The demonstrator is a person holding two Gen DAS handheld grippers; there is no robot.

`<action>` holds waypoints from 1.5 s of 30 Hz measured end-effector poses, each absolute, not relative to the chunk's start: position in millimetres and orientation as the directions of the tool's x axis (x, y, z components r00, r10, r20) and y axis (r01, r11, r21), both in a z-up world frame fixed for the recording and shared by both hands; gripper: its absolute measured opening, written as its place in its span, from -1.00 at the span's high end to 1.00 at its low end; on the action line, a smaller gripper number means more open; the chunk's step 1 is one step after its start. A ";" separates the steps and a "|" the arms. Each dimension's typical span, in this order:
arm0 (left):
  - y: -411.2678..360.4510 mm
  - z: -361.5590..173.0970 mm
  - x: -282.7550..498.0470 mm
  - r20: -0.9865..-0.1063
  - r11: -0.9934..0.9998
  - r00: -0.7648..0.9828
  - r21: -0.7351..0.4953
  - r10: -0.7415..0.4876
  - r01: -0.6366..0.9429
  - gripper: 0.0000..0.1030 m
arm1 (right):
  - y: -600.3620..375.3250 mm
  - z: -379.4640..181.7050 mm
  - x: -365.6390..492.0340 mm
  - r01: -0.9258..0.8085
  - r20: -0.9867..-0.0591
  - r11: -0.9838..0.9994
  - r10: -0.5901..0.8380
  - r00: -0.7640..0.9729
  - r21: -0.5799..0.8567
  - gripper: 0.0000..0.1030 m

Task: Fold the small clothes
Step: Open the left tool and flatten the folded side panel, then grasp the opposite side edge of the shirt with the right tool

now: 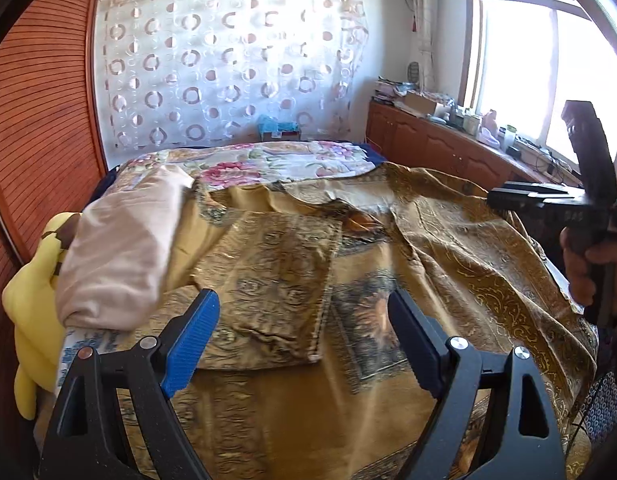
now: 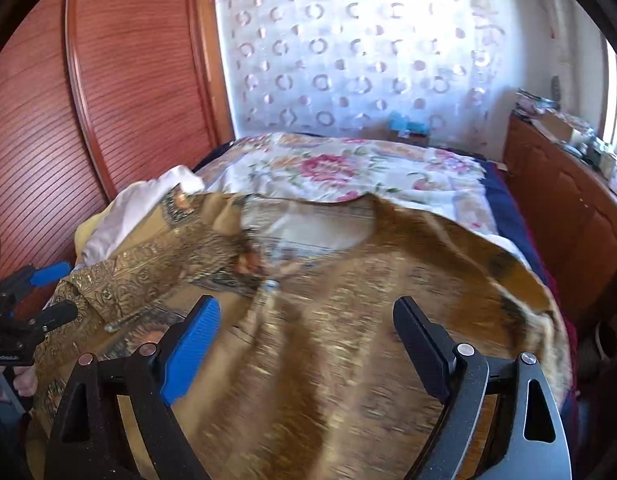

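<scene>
A gold-brown patterned top [image 1: 388,264] lies spread on the bed, its neckline [image 2: 308,228] toward the far side. One sleeve part [image 1: 268,272] is folded in over the body on the left. My left gripper [image 1: 304,312] hovers open just above the folded sleeve, nothing between its fingers. It also shows at the left edge of the right wrist view as the left gripper [image 2: 62,294]. My right gripper [image 2: 308,312] stands open over the middle of the top, empty. A hand holds that right gripper [image 1: 528,196] at the garment's right side.
A pink cloth [image 1: 120,252] and a yellow cloth [image 1: 28,320] are piled at the bed's left edge, by a louvred wooden wardrobe [image 1: 40,140]. A floral sheet [image 2: 348,168] covers the far bed. A cluttered wooden cabinet [image 1: 436,140] runs under the window on the right.
</scene>
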State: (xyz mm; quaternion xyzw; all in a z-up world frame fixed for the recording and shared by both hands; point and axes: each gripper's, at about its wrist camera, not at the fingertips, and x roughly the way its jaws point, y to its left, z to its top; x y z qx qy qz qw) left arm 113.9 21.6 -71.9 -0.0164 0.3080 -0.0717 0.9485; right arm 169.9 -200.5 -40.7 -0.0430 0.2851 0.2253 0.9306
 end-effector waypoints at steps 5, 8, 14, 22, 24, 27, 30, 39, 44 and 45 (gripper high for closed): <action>5.3 -74.7 118.8 -0.598 0.987 0.786 -0.068 -0.156 0.144 -0.69 | -220.1 -36.4 156.4 -0.405 -0.533 0.914 0.346 0.773 0.006 -0.73; -6.2 -78.0 121.5 -0.613 0.985 0.773 -0.055 -0.163 0.165 -0.69 | -220.9 -36.0 151.6 -0.382 -0.527 0.924 0.333 0.782 0.018 -0.73; -25.7 -86.1 124.5 -0.640 0.978 0.747 -0.033 -0.180 0.208 -0.69 | -249.1 -51.1 136.6 -0.316 -0.547 0.948 0.276 0.791 0.021 -0.73; -42.5 -96.5 127.3 -0.669 0.969 0.714 -0.040 -0.207 0.244 -0.69 | -297.9 -77.0 138.4 -0.169 -0.616 0.983 0.174 0.768 0.067 -0.67; -44.8 -101.0 130.0 -0.688 0.969 0.697 -0.033 -0.201 0.246 -0.69 | -305.3 -84.1 143.0 -0.139 -0.636 0.987 0.161 0.755 0.085 -0.63; -48.1 -106.0 132.6 -0.708 0.969 0.680 -0.027 -0.192 0.246 -0.69 | -312.6 -93.0 152.9 -0.108 -0.662 0.981 0.189 0.725 0.162 -0.57; -50.5 -108.5 133.0 -0.720 0.969 0.668 -0.023 -0.188 0.248 -0.69 | -310.1 -99.5 163.6 -0.094 -0.688 0.976 0.204 0.697 0.194 -0.52; -54.9 -120.5 140.9 -0.775 0.970 0.610 -0.016 -0.166 0.244 -0.69 | -320.7 -107.6 190.8 -0.077 -0.740 0.954 0.275 0.614 0.291 -0.40; -58.0 -123.2 143.0 -0.790 0.969 0.593 -0.006 -0.156 0.246 -0.72 | -338.2 -106.9 192.1 -0.084 -0.725 0.929 0.336 0.601 0.361 -0.21; -58.0 -122.9 144.3 -0.790 0.969 0.592 -0.007 -0.157 0.247 -0.72 | -343.1 -107.4 190.5 -0.086 -0.721 0.924 0.348 0.599 0.374 -0.17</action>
